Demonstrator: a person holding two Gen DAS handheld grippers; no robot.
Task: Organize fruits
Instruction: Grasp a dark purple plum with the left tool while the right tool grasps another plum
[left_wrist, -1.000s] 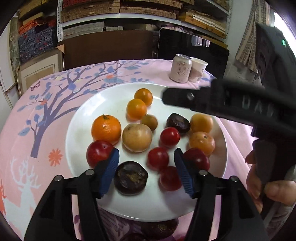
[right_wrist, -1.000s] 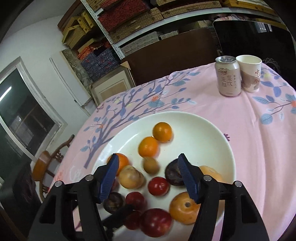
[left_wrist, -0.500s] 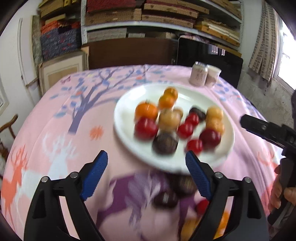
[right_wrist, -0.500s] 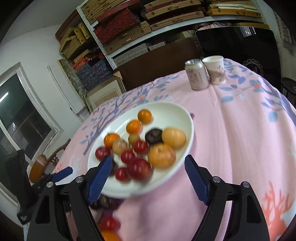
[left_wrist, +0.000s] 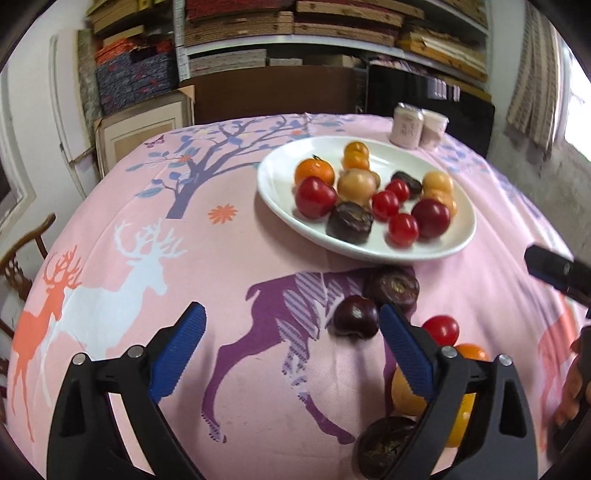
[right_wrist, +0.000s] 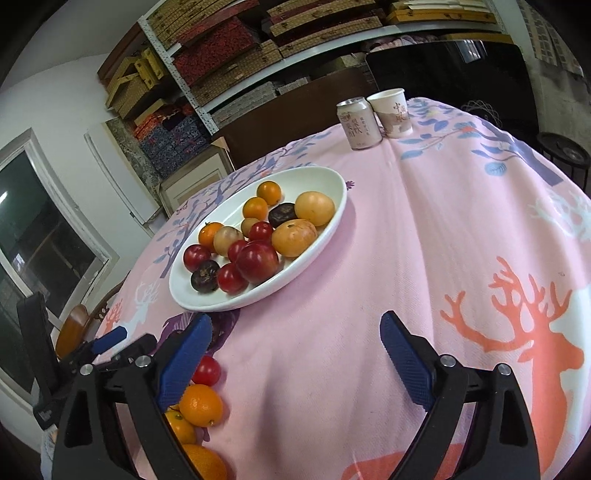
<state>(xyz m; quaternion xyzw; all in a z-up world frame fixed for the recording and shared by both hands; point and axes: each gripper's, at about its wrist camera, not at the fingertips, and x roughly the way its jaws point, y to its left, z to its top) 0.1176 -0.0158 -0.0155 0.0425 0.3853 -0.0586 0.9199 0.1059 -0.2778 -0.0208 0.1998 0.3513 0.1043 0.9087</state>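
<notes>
1. The fruits sit mostly on the white plate (left_wrist: 458, 236), far side of the desk (left_wrist: 240, 258): small oranges, red tomatoes, a tan round fruit and dark purple fruits packed together. Loose fruits lie on the pink cloth just nearside of the plate.
2. The left wrist view shows the loose ones best: two dark purple fruits (left_wrist: 391, 286) just below the plate's near rim, a red tomato (left_wrist: 441, 329) and yellow-orange fruits beside them, partly behind the left claw (left_wrist: 291, 343). The right wrist view shows a loose tomato (right_wrist: 207, 370) and oranges (right_wrist: 201, 405) at its lower left.
3. The right view shows bare cloth between the fingers of the right claw (right_wrist: 295, 350), and a can (right_wrist: 357, 123) and paper cup (right_wrist: 393, 112) beyond the plate.
4. A second ago both claws hung close over the plate; now the plate lies well ahead of them.
5. Both claws' jaws have just been opening and now stand wide, gripping nothing.
</notes>
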